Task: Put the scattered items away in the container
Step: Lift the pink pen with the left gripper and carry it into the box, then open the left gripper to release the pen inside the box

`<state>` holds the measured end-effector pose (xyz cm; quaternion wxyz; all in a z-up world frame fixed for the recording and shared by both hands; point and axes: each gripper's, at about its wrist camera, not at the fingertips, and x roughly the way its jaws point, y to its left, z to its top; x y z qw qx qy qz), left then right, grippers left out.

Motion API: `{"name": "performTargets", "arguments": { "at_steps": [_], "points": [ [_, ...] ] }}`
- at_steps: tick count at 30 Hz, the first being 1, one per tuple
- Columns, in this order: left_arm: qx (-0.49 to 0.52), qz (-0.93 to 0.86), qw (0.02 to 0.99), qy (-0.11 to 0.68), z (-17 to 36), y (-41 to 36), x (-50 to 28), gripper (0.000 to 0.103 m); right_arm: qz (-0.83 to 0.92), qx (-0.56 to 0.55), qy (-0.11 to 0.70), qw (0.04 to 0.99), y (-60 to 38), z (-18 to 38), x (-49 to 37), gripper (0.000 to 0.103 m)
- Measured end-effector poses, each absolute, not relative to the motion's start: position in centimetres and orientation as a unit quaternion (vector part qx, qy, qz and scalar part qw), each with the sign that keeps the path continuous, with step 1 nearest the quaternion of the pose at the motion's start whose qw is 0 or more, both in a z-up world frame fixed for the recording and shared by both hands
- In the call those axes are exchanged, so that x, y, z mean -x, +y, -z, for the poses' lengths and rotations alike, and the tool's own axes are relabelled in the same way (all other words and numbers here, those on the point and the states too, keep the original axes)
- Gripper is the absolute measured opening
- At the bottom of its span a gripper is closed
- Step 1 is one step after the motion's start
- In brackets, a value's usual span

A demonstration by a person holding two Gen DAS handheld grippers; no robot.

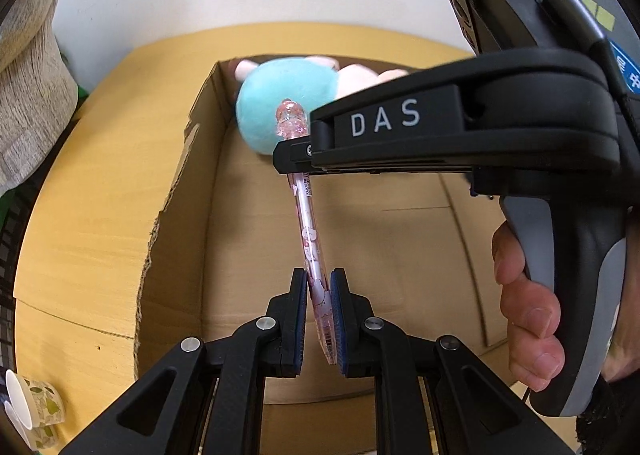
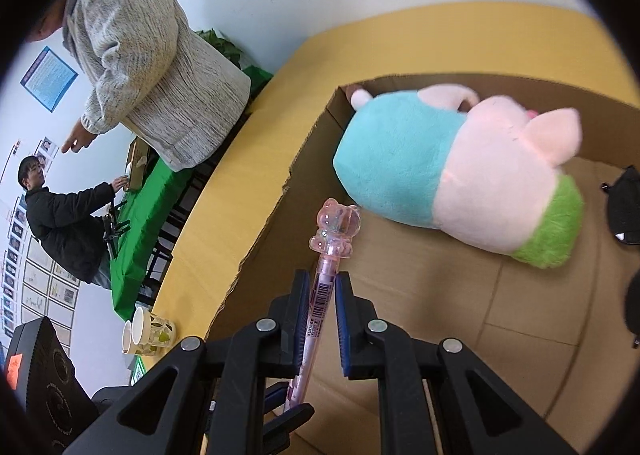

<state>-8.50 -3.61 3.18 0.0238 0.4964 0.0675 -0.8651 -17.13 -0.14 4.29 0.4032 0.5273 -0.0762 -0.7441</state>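
cardboard box (image 2: 520, 319) holds a plush toy (image 2: 456, 171); left gripper (image 1: 319, 319) and right gripper (image 2: 322, 319) both clamp the pink pen (image 2: 320, 295).

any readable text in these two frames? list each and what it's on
"DAS": white letters on the right hand-held gripper body, left wrist view.
Printed label and barcode on the pink pen: too small to read.
Blue sticker at the left wrist view's right edge: cut off, unreadable.
Wall posters and orange tag on the black box: blurred.
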Motion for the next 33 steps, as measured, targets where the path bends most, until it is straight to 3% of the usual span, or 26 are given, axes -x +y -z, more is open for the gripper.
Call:
{"name": "performTargets", "arguments": {
  "at_steps": [33],
  "points": [
    [-0.605,0.785,0.047,0.12,2.4,-7.6,9.1,0.011,0.699,-0.608,-0.085,0.365,-5.0,1.5,20.4,0.012]
  ]
}}
